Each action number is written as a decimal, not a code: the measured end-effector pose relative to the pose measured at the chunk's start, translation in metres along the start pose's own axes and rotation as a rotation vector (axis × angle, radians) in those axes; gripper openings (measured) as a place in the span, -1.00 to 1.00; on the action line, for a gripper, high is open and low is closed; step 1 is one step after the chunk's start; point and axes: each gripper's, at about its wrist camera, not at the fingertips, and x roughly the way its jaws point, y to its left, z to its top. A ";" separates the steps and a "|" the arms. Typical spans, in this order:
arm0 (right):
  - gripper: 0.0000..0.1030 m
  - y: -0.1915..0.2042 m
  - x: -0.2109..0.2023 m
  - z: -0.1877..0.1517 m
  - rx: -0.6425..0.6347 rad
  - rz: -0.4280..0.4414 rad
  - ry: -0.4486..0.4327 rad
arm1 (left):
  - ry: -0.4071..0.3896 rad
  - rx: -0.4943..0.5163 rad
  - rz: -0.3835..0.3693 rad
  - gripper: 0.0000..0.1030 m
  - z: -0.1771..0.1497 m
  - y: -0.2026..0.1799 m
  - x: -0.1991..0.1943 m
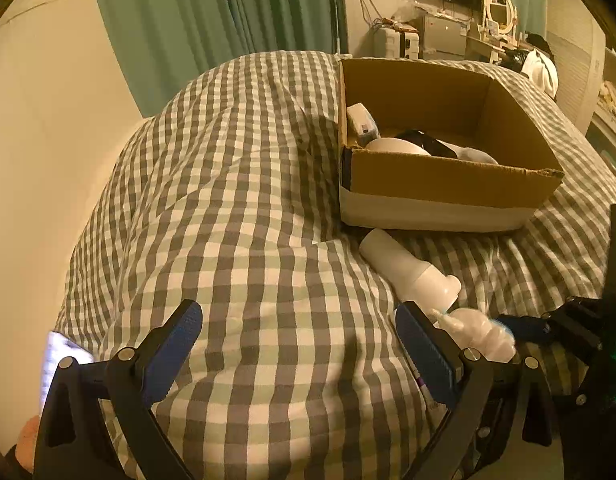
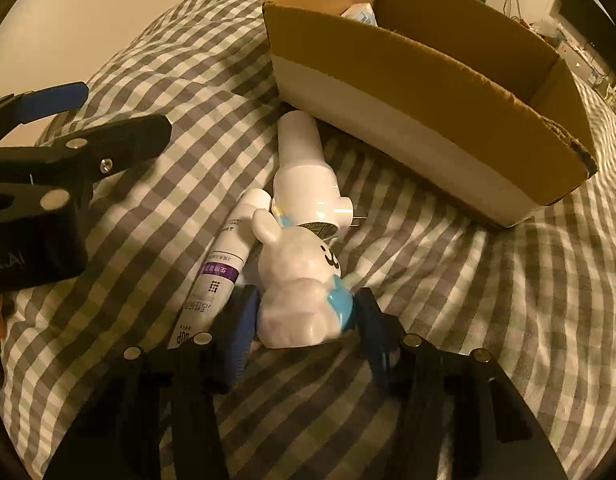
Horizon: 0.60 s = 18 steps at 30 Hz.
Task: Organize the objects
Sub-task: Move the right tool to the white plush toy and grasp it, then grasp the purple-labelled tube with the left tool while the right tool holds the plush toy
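Observation:
A white rabbit figurine [image 2: 297, 280] with a blue bib lies on the checked bedcover. My right gripper [image 2: 303, 312] is shut on the figurine's base. Beside it lie a white plug-in device [image 2: 303, 176] and a white tube with a purple label [image 2: 223, 268]. An open cardboard box [image 2: 428, 92] stands just beyond them; in the left wrist view the box [image 1: 440, 176] holds a small white carton [image 1: 362, 124] and other white and black items. My left gripper [image 1: 295, 344] is open and empty above the bedcover, left of the figurine [image 1: 480, 332] and the device [image 1: 412, 268].
The checked duvet [image 1: 243, 220] is lumpy and rises to the left of the box. A cream wall lies to the left, green curtains [image 1: 211, 12] behind. A desk with clutter and a seated person [image 1: 540, 64] are at the far right.

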 end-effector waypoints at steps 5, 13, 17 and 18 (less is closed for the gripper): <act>-0.06 -0.014 -0.027 -0.005 0.061 0.001 -0.083 | 0.007 0.012 0.003 0.94 -0.001 -0.005 -0.001; -0.06 -0.031 -0.078 -0.001 0.134 -0.028 -0.209 | 0.018 0.048 -0.038 0.94 -0.005 -0.030 -0.007; -0.06 -0.040 -0.097 -0.006 0.159 -0.040 -0.252 | 0.034 0.070 -0.077 0.94 -0.010 -0.046 -0.007; -0.06 -0.042 -0.103 -0.009 0.165 -0.051 -0.264 | 0.042 0.075 -0.090 0.94 -0.013 -0.051 -0.007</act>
